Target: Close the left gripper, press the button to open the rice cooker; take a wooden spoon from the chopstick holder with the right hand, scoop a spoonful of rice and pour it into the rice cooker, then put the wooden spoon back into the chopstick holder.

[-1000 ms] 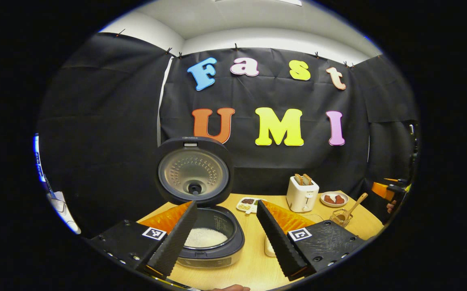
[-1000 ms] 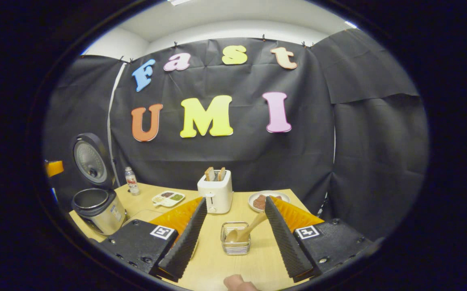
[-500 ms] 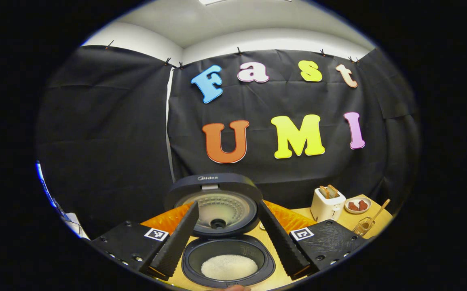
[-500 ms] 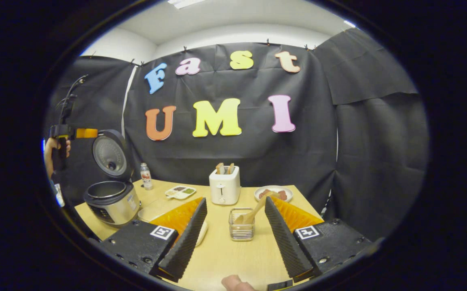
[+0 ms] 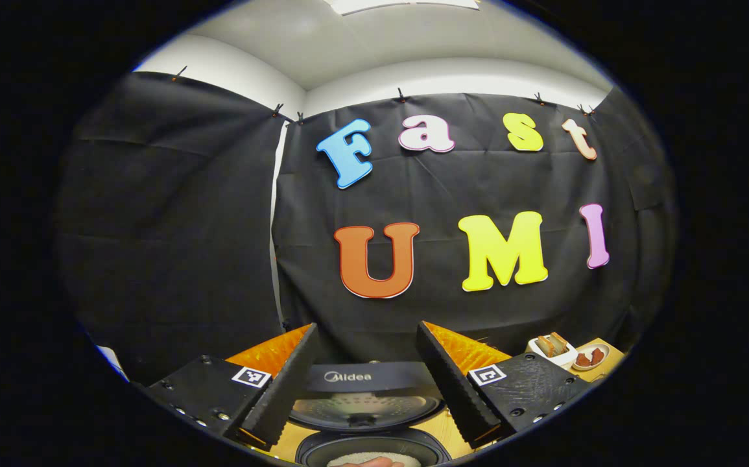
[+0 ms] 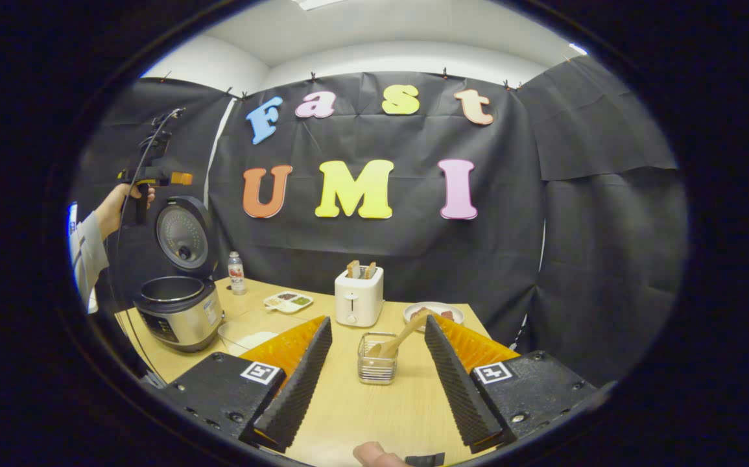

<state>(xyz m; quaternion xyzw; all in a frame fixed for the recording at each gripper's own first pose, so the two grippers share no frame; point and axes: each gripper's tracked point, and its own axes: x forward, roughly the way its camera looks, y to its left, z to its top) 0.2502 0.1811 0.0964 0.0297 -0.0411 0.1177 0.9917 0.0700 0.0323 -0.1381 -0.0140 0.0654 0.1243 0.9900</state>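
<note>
In the right gripper view, far to the left, your hand (image 6: 118,201) held the left tool (image 6: 154,176) high above the round silver rice cooker (image 6: 176,311), whose dark lid (image 6: 183,239) stood upright and open. A small clear bottle (image 6: 236,272) stood just beside the cooker on the pale wooden worktop (image 6: 348,402), with a white divided tray (image 6: 286,300) near it. Moving right, the white toaster (image 6: 358,299) carried two slices. In front of it sat the wire chopstick holder (image 6: 375,363), the wooden spoon (image 6: 395,340) leaning in it, framed between your right tool (image 6: 377,383), whose fingers were spread wide on nothing. In the left gripper view, your left tool (image 5: 368,379) was also spread, apart from the open cooker below, white rice (image 5: 374,459) in its pot.
</note>
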